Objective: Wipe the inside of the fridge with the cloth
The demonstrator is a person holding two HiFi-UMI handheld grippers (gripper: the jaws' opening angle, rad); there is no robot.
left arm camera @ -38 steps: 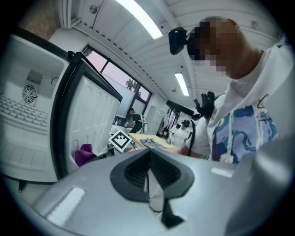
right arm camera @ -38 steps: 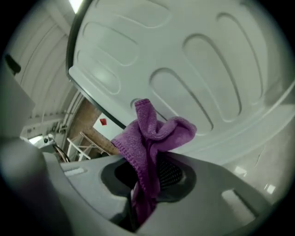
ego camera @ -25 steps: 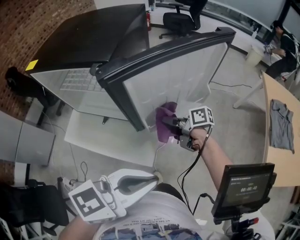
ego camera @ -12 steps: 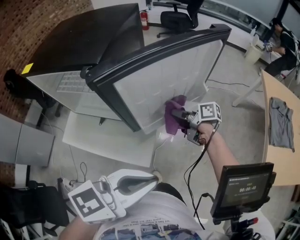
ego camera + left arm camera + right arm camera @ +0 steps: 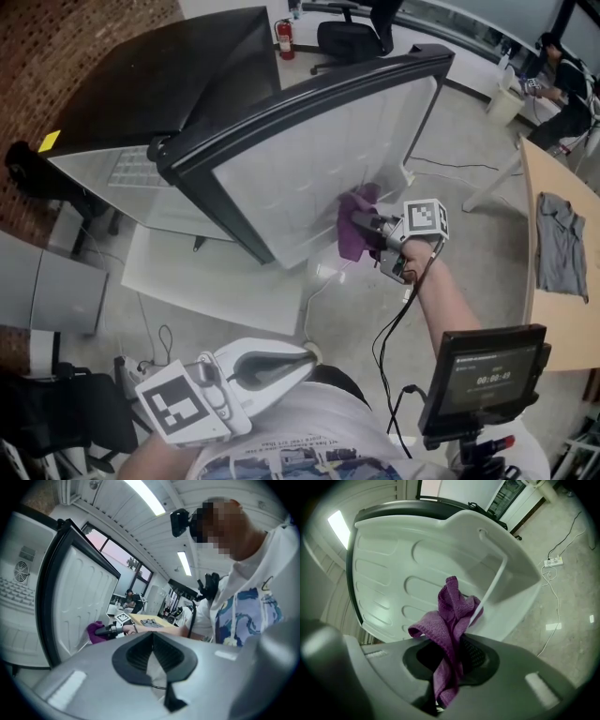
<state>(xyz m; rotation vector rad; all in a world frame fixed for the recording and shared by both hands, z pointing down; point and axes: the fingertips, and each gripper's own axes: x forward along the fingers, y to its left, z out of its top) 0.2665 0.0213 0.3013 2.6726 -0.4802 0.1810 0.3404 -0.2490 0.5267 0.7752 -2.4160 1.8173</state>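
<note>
The black fridge [image 5: 159, 84] stands with its door [image 5: 309, 159] swung open, white inner liner facing me. My right gripper [image 5: 367, 229] is shut on a purple cloth [image 5: 356, 223] and holds it against the lower part of the door liner [image 5: 417, 578], beside a white rail [image 5: 492, 585]. The cloth [image 5: 447, 634] hangs out of the jaws in the right gripper view. My left gripper [image 5: 281, 361] stays low by my body, jaws shut with nothing between them [image 5: 152, 660]. In the left gripper view the cloth [image 5: 96, 632] shows far off.
A cable [image 5: 394, 328] trails from the right gripper across the floor. A monitor on a stand [image 5: 483, 375] is at lower right. A wooden table [image 5: 562, 272] with a grey garment stands at right. An office chair [image 5: 352, 37] and a seated person [image 5: 562, 89] are behind.
My right gripper has slid the purple cloth rightward and a little up along the door liner. The left gripper has not moved.
</note>
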